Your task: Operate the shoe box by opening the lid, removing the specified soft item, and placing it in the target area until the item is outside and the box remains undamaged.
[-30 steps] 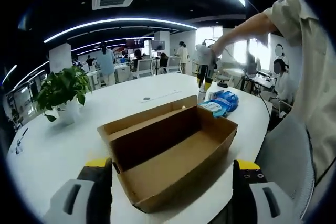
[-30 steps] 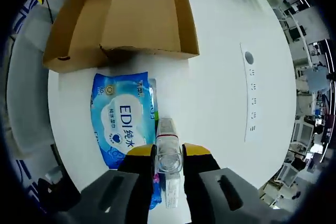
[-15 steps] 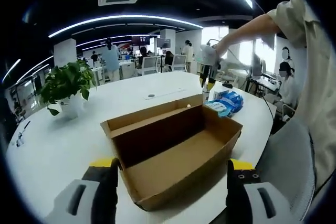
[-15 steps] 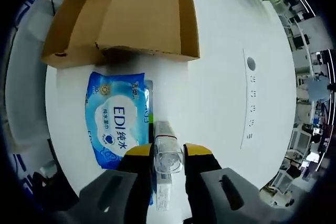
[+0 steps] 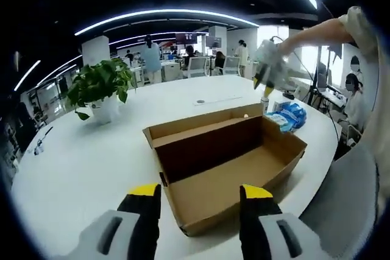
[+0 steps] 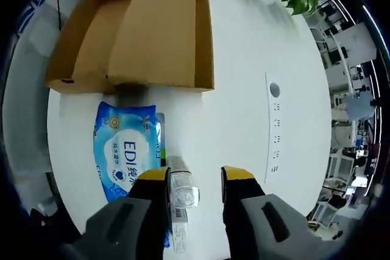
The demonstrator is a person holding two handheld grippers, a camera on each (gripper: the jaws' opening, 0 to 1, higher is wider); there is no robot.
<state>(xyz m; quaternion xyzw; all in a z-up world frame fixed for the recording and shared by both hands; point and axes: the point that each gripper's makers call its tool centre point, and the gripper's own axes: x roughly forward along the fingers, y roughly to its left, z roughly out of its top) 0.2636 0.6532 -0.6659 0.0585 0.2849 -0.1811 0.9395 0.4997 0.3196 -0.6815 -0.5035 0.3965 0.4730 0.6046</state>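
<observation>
An open brown cardboard shoe box (image 5: 228,162) lies on the white table (image 5: 85,162), and its inside looks bare. My left gripper (image 5: 201,208) hovers at its near corner, open, with nothing between the jaws. Beyond the box's far end lies a blue wipes pack (image 5: 291,115), with a small clear bottle (image 5: 266,97) standing beside it. My right gripper (image 5: 268,68) hangs just above that bottle. In the right gripper view the bottle (image 6: 183,196) stands between the spread jaws of my right gripper (image 6: 196,178), close to the left one. The wipes pack (image 6: 127,153) and the box (image 6: 140,35) lie ahead.
A green plant in a white pot (image 5: 100,89) stands at the table's far left. A person's arm (image 5: 323,28) reaches in from the right, above a grey chair (image 5: 344,199). A row of cable ports (image 6: 272,123) runs across the tabletop. Desks and people fill the background.
My right gripper's jaws have spread apart and let go of the clear bottle. My left gripper's jaws have drawn closer together, and its view has swung so the box sits further right.
</observation>
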